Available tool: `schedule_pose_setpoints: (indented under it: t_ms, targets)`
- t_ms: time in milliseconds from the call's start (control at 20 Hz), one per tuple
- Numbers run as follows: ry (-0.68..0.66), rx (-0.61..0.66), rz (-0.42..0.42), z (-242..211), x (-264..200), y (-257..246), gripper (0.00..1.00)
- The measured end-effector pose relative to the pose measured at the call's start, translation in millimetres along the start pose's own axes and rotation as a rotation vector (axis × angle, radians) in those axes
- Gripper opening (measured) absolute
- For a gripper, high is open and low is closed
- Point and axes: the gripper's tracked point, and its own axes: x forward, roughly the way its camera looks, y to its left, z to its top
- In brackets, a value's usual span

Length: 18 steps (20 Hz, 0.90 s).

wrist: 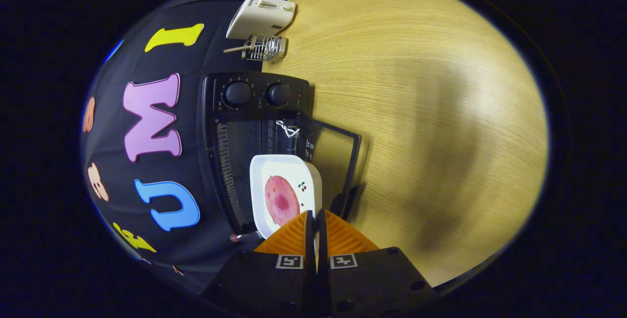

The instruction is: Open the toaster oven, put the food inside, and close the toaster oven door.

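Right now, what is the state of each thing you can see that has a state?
Oven: door open, folded down.
Plate: gripped at its rim, tilted, ahead of the oven's mouth.
Ham slice: lying on the plate.
Gripper: shut on the plate's rim.
Toaster: standing beyond the oven.
Wire rack: beside the toaster.

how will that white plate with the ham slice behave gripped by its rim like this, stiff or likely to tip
The white plate looks rigid, so it should hold its shape. The gripper pinches only its near rim edge-on, so it may sag or pivot if the grip loosens. The ham slice lies flat and loose, so it could slide toward the open toaster oven.
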Motion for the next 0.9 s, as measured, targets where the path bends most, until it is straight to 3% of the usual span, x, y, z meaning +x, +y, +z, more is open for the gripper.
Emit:
schedule_pose_setpoints:
  t_ms: [250,600,750,900]
  targets:
    - [-0.119,0.114,-0.011,0.6,57.5,29.7,0.05]
    - [-0.186,0.12,0.037,9.9,109.7,68.4,0.06]
    - [-0.148,0.177,0.093,5.1,112.2,80.3,0.22]
    - [-0.152,0.175,0.096,7.8,105.1,84.9,0.54]
